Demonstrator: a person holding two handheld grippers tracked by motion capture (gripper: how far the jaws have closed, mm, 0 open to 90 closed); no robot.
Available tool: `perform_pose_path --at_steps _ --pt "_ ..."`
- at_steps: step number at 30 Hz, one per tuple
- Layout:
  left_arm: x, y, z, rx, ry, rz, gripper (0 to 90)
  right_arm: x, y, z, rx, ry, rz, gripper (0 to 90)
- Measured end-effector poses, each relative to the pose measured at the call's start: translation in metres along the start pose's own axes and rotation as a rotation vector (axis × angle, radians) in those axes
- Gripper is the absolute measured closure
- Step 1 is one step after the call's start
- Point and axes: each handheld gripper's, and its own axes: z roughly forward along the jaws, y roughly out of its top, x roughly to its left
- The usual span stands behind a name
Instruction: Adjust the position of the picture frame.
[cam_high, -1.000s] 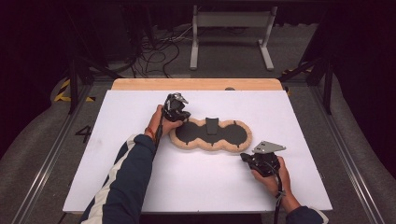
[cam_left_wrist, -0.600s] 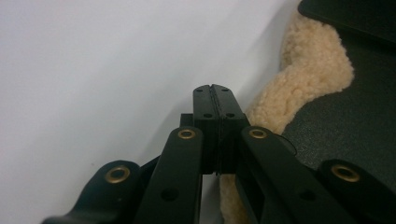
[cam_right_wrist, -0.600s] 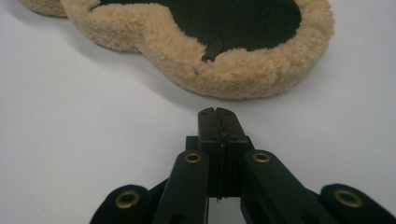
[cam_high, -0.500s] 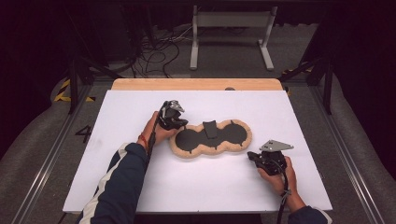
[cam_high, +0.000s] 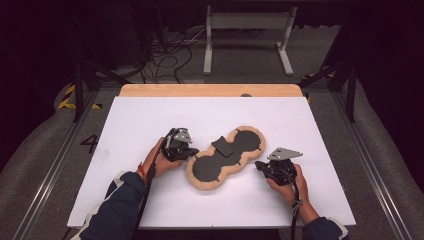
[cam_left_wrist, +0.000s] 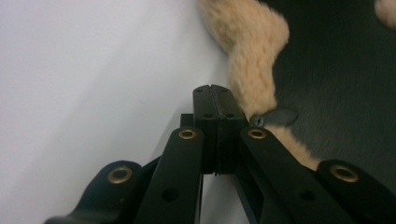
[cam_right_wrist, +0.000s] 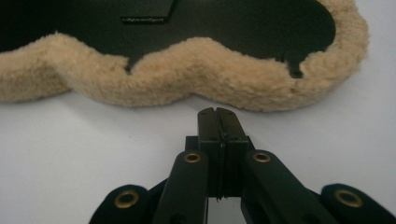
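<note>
A figure-eight black pad with a tan fleece rim (cam_high: 206, 186) lies slantwise on the white board (cam_high: 145, 115), with a small black square patch (cam_high: 222, 146) on its waist. My left gripper (cam_high: 191, 153) is shut and holds nothing. Its tips (cam_left_wrist: 215, 91) rest against the fleece rim (cam_left_wrist: 247, 60) at the pad's near-left lobe, and a small dark tab (cam_left_wrist: 278, 116) pokes out beside them. My right gripper (cam_high: 258, 164) is shut and empty, low over the board just right of the pad. Its tips (cam_right_wrist: 217, 114) stop a little short of the fleece (cam_right_wrist: 210, 70).
A wooden strip (cam_high: 210, 90) runs along the board's far edge. Beyond it on the floor stand a white metal frame (cam_high: 247, 35) and tangled cables (cam_high: 170, 50). Dark rails flank the table on both sides.
The pad has turned from lying crosswise to slanting, its left lobe now nearer the person. My left gripper moved toward the person alongside that lobe. The right gripper barely shifted.
</note>
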Motion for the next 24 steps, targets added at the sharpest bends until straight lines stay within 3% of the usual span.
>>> perform_pose_path --at_steps 2,5,6,12,16,19,24 --pt "-0.009 -0.002 -0.002 0.008 -0.027 0.020 89.9 0.002 0.003 0.004 0.002 0.013 0.004 89.9" --pt "-0.018 -0.003 -0.004 0.015 -0.029 0.044 89.9 0.004 0.007 0.009 -0.001 0.036 0.007 89.9" --pt "-0.026 -0.005 -0.006 0.014 -0.036 0.065 89.9 0.006 0.008 0.012 0.001 0.049 0.015 90.0" --pt "-0.039 -0.018 -0.015 -0.003 -0.074 0.044 89.9 -0.001 0.011 0.019 0.008 0.101 0.078 90.0" --pt "-0.048 -0.027 -0.023 -0.009 -0.099 0.054 89.9 0.004 0.017 0.024 0.014 0.082 0.049 90.0" --pt "-0.056 -0.034 -0.029 -0.005 -0.094 0.067 89.9 0.007 0.022 0.031 0.021 0.077 0.046 90.0" --pt "-0.061 -0.044 -0.033 -0.044 -0.093 0.047 86.2 0.010 0.028 0.037 0.025 0.050 -0.004 90.0"
